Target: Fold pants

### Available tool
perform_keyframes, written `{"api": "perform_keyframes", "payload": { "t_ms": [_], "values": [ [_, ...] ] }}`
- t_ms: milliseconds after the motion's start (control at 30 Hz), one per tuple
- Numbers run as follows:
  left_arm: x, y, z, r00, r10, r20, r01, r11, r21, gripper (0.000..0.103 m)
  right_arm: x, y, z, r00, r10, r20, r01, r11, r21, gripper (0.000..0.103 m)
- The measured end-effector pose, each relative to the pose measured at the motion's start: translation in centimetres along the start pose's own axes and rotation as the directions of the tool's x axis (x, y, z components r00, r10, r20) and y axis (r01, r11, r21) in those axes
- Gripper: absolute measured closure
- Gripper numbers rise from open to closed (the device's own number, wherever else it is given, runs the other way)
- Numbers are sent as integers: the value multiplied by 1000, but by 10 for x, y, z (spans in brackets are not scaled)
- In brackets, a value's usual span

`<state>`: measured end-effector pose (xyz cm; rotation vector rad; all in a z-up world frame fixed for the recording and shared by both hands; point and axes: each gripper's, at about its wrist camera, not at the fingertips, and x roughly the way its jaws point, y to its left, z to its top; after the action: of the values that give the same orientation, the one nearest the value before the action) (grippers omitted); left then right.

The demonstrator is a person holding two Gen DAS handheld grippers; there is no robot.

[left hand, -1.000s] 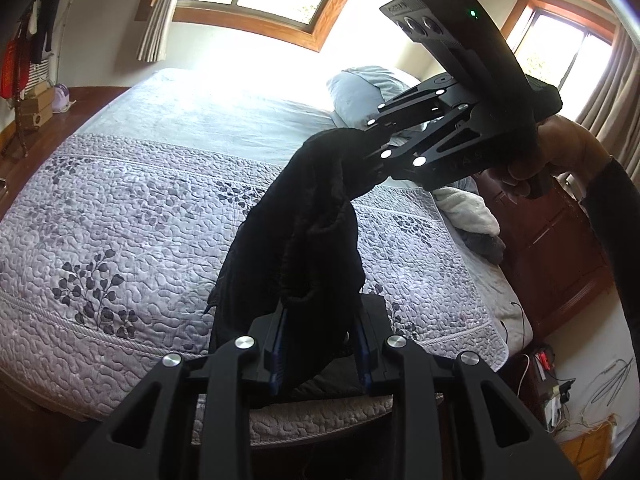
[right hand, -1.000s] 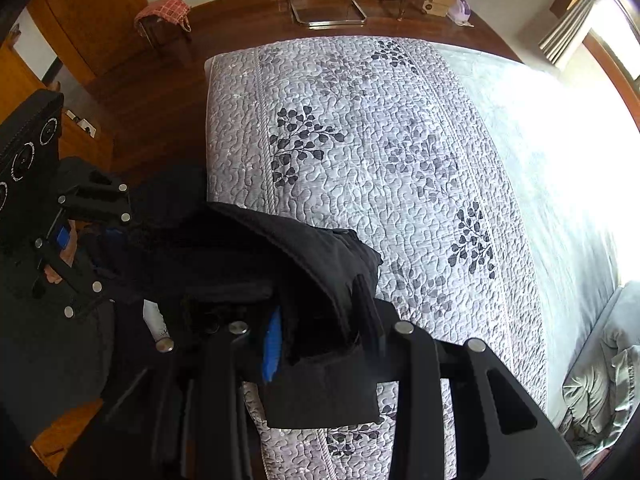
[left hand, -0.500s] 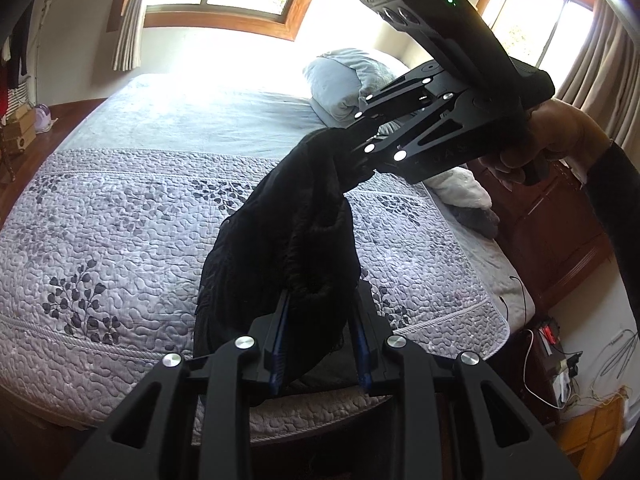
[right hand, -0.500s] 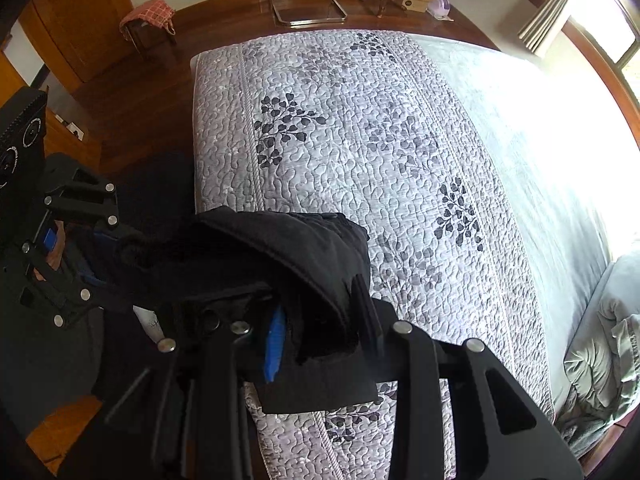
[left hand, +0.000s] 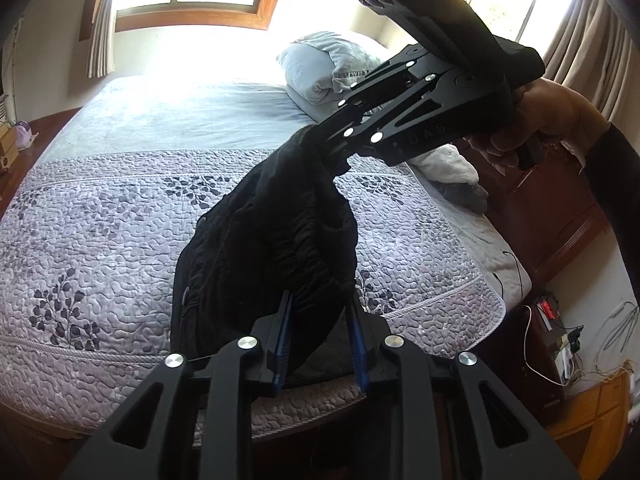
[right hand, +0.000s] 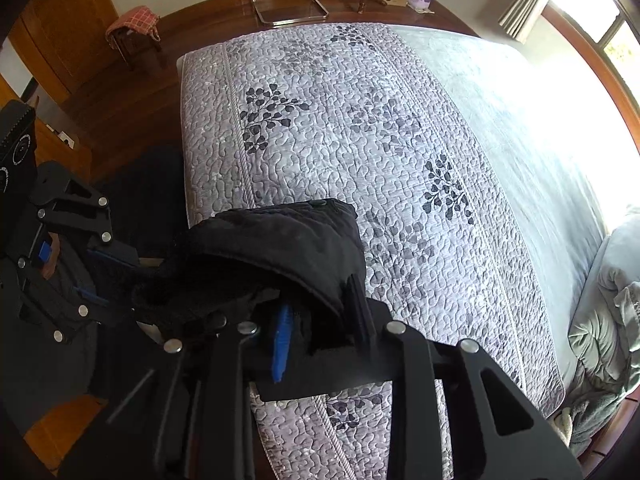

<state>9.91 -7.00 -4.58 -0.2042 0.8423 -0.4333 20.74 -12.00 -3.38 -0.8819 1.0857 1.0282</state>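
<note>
— How are your two hands sitting?

— My left gripper (left hand: 320,320) angles down toward the bed's near edge, its tongs clamped on a bunch of the black pants (left hand: 272,240). My right gripper (left hand: 340,152) comes in from the upper right, gripped by my bare right hand (left hand: 548,120) with a dark sleeve behind it, tongs clamped on the pants' top edge. Those tongs have just been closing, cloth between them.

— Where are the pants?

— Hung in the air between both grippers, over the near edge of the quilted bedspread (left hand: 100,240). In the right wrist view I look steeply down at the bed corner, the fabric draped over my pads.

— What can't you make out?

— The right fingertips are buried in cloth. The pants' lower end drops behind my left gripper's frame, so I can't tell whether it touches the quilt. Which part is waist or leg is lost in the black folds.
</note>
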Motion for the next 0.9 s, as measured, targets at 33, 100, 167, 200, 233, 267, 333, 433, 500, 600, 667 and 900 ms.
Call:
{"api": "perform_keyframes", "payload": {
  "t_ms": [33, 100, 167, 200, 233, 267, 333, 433, 500, 600, 667, 900],
  "values": [
    [2, -2, -1, 1000, -2, -3, 2, 1000, 5, 78, 0, 0, -1, 1000, 0, -1, 0, 1000, 5, 78],
    [8, -5, -2, 1000, -5, -10, 5, 1000, 8, 79, 3, -2, -7, 1000, 2, -1, -2, 1000, 16, 79],
    [14, -6, -3, 1000, -9, -21, 9, 1000, 6, 79, 8, -3, -12, 1000, 7, -3, -7, 1000, 24, 79],
    [17, -5, -5, 1000, -12, -28, 12, 1000, 6, 79, 11, -3, -14, 1000, 10, -4, -10, 1000, 27, 79],
    [18, -6, -6, 999, -12, -31, 12, 1000, 8, 79, 13, -3, -15, 1000, 11, -5, -11, 1000, 27, 79],
    [20, -7, -7, 999, -12, -36, 13, 1000, 9, 79, 15, -3, -15, 1000, 12, -7, -12, 1000, 27, 79],
    [22, -8, -8, 999, -13, -39, 14, 1000, 10, 80, 18, -4, -19, 1000, 12, -12, -12, 1000, 27, 79],
    [23, -10, -7, 999, -12, -40, 13, 1000, 13, 80, 20, -6, -22, 1000, 8, -21, -7, 1000, 25, 81],
    [24, -11, -6, 999, -10, -42, 11, 1000, 19, 80, 21, -7, -23, 1000, 2, -29, -2, 1000, 24, 82],
    [29, -14, -6, 999, -11, -46, 13, 1000, 24, 80, 22, -10, -27, 1000, 5, -27, -5, 999, 31, 83],
    [33, -15, -8, 999, -14, -52, 15, 1000, 28, 80, 24, -12, -29, 1000, 9, -29, -8, 999, 39, 84],
    [50, -20, -12, 997, -26, -77, 30, 999, 43, 80, 32, -18, -35, 999, 23, -36, -21, 998, 62, 84]
  ]
}}
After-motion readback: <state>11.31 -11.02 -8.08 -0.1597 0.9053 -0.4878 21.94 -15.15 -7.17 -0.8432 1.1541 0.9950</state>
